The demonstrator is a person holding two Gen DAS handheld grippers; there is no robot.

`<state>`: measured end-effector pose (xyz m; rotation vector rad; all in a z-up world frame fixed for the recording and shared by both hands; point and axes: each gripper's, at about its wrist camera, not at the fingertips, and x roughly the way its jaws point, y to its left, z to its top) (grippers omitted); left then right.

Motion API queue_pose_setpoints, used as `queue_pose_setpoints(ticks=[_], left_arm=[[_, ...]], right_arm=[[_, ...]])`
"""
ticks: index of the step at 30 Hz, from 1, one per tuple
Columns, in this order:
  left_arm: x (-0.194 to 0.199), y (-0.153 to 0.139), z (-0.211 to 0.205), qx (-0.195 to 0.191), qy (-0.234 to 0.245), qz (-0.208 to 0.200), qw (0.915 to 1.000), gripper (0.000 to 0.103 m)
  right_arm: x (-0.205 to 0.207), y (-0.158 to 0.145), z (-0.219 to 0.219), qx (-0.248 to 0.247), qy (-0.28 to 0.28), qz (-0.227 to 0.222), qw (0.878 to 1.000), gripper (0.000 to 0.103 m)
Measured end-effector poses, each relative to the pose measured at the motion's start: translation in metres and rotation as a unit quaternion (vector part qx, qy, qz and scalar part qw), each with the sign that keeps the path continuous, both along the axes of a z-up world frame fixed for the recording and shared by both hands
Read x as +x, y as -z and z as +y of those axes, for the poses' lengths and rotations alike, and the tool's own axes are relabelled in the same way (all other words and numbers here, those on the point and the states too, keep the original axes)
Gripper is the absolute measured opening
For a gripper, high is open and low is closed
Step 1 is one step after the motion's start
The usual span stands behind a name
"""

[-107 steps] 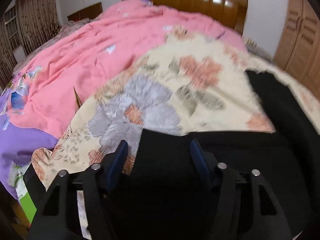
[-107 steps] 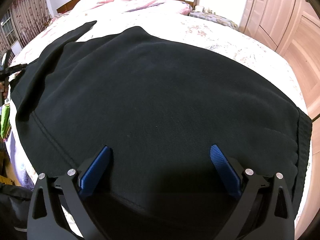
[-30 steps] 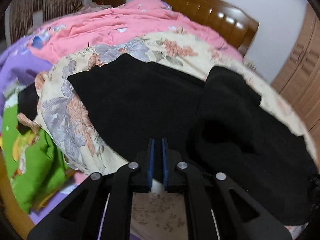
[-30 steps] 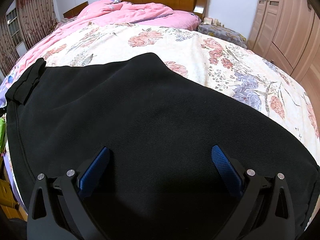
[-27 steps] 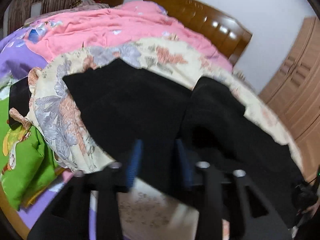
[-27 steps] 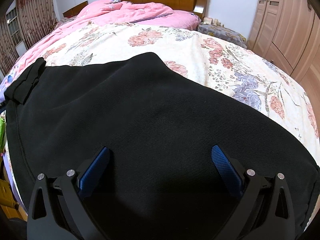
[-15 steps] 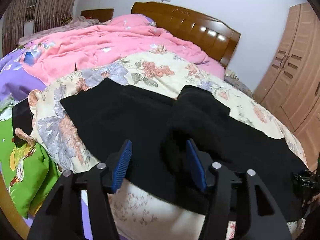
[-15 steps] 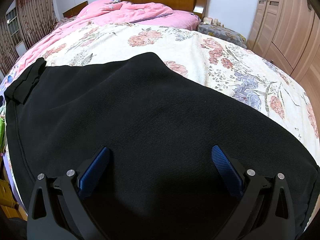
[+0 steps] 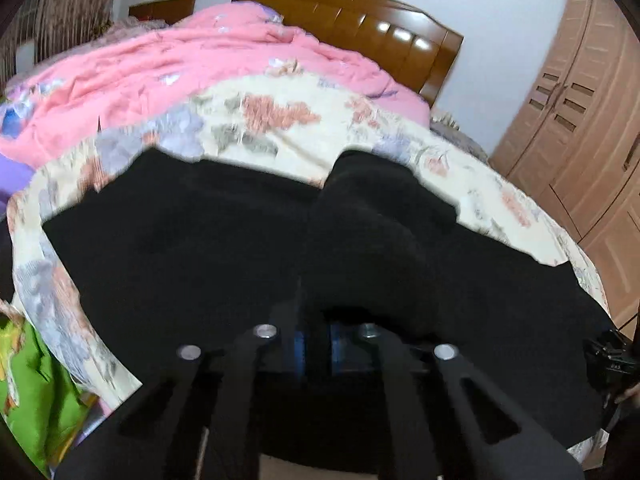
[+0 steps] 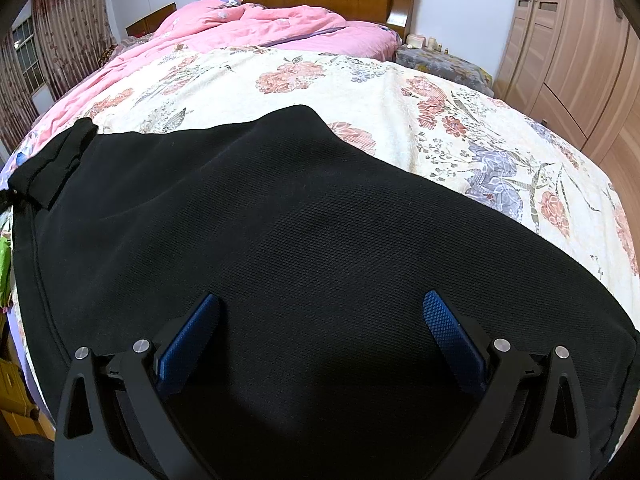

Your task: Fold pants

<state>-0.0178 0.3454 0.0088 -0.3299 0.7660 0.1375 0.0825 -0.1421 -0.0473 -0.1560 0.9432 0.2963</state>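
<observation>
The black pants [image 9: 208, 240] lie across the foot of a bed, part folded, with a raised fold [image 9: 372, 216] in the middle. My left gripper [image 9: 316, 346] is closed almost fully, its blue pads pinching the near edge of the pants. In the right wrist view the pants [image 10: 280, 220] spread wide and flat, with a cuff end [image 10: 52, 160] bunched at the far left. My right gripper [image 10: 320, 336] is open, its blue pads wide apart just above the cloth, holding nothing.
A cream floral bedspread [image 10: 400, 92] covers the bed, with a pink quilt [image 9: 160, 64] behind it. A wooden headboard [image 9: 360, 16] stands at the back and a wooden wardrobe [image 10: 580, 40] at the right. Green and purple bedding [image 9: 36, 392] hangs at the left.
My left gripper opened about a second ago, moved forward over the pants edge and has now closed on it. The right gripper has stayed open and still.
</observation>
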Motion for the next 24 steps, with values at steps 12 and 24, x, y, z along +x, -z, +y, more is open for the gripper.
queue_pose_setpoints(ticks=[12, 24], left_arm=[[-0.046, -0.039, -0.002, 0.031, -0.030, -0.016, 0.9989, 0.007], [-0.053, 0.000, 0.003, 0.099, -0.065, 0.015, 0.9929, 0.090]], right_arm=[[-0.001, -0.001, -0.001, 0.003, 0.000, 0.001, 1.000, 0.099], [0.000, -0.001, 0.000, 0.001, 0.000, 0.001, 1.000, 0.099]])
